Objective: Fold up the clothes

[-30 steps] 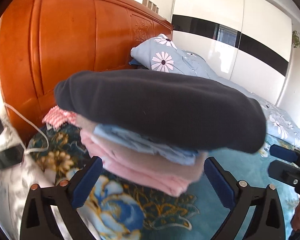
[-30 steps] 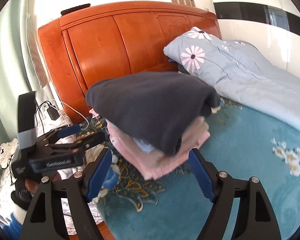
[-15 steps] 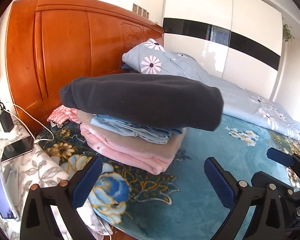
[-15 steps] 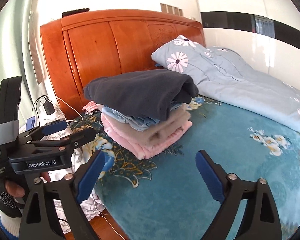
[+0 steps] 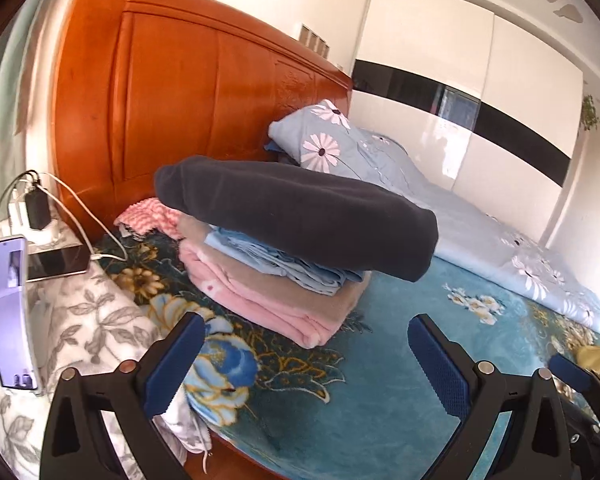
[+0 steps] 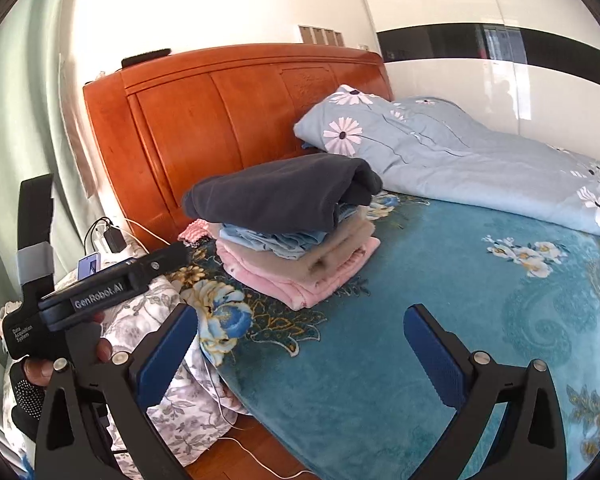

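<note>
Nearest in the left wrist view, the left gripper (image 5: 304, 360) has its blue-padded fingers (image 5: 172, 360) spread wide with nothing between them, hanging above the near edge of the teal floral bedspread (image 5: 380, 392). The right gripper (image 6: 300, 352) is likewise spread wide and holds nothing, over the same near edge, where the bedspread drops toward the wooden floor (image 6: 236, 456). Ahead of both grippers lies a bare stretch of bedspread, open all the way to the stack of folded clothes (image 5: 284, 256). The stack sits toward the head of the bed, near the left side edge and well apart from both grippers. Its layers run pink at the bottom, then beige, light blue, and a dark folded garment (image 5: 300, 216) on top. The dark garment's long axis runs roughly parallel to the headboard, and in the left wrist view its right end overhangs the layers beneath. Left of the stack, a grey floral cloth (image 5: 80, 320) covers a surface carrying a phone (image 5: 58, 260) and a charger (image 5: 36, 210). Beyond the stack stand the orange wooden headboard (image 5: 172, 112) and a light blue daisy-print quilt (image 6: 460, 152), which lies along the far side of the bed.
</note>
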`<action>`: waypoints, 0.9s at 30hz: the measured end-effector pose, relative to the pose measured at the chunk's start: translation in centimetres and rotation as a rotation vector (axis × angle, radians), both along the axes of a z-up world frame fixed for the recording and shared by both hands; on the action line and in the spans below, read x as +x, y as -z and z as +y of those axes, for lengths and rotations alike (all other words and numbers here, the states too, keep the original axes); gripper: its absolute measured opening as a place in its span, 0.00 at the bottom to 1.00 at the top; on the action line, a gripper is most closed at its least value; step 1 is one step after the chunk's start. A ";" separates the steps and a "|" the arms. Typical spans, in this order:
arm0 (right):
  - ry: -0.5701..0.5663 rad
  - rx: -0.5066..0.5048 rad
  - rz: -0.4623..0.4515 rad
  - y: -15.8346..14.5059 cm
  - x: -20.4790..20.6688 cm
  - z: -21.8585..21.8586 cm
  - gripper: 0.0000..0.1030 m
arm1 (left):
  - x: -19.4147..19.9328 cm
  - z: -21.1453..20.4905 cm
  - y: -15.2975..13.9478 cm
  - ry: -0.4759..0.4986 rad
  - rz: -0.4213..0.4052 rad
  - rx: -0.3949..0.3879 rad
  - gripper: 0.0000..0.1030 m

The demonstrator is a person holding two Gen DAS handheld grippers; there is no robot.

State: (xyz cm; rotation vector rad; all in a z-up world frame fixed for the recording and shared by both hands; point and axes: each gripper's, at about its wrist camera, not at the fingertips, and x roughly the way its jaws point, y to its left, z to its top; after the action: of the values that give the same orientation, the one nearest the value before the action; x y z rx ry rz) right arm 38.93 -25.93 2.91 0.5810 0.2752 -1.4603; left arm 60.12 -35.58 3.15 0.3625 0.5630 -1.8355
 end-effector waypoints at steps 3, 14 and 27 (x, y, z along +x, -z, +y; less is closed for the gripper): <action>0.033 0.016 0.016 -0.3 0.2 0.5 1.00 | -0.4 0.8 -0.3 -0.024 -0.065 -0.025 1.00; 0.089 0.056 0.065 -1.3 0.6 2.0 1.00 | -2.4 2.7 -0.1 -0.017 -0.212 0.003 1.00; 0.093 0.056 0.074 -1.6 0.4 2.8 1.00 | -4.0 3.3 0.1 0.026 -0.232 0.045 1.00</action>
State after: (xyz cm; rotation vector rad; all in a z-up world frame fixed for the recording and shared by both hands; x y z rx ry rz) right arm 39.32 -23.13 4.49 0.5923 0.3518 -1.5700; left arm 56.09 -32.24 3.06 0.6069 0.4414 -1.7778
